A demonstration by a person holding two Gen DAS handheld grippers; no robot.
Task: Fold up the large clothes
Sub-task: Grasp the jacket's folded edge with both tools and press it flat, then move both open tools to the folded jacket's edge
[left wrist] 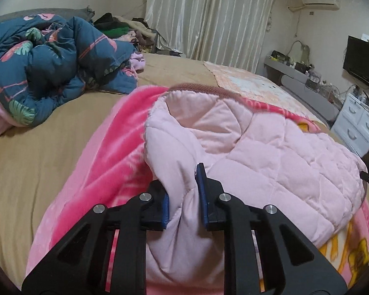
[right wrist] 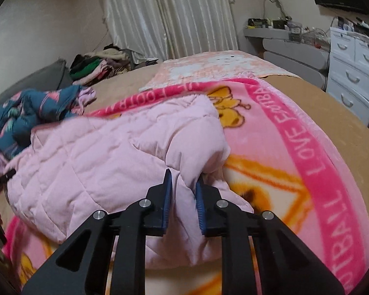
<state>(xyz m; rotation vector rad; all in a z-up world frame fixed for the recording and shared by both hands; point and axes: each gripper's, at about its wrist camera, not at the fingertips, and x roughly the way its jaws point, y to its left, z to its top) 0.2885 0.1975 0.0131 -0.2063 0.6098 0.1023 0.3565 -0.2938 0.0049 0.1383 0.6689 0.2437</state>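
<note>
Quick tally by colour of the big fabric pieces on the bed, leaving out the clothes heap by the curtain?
Light pink: 1, the quilted jacket, gripped by both the left gripper and right gripper.
Hot pink with cartoon print: 1, the fleece blanket under it.
Dark blue flamingo print: 1, the bunched duvet.
Pale peach print: 1, the flat cloth.
Total: 4

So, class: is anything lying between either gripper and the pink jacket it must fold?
Nothing visible. The left gripper and right gripper are each shut on a fold of the jacket, which lies on the blanket.
</note>
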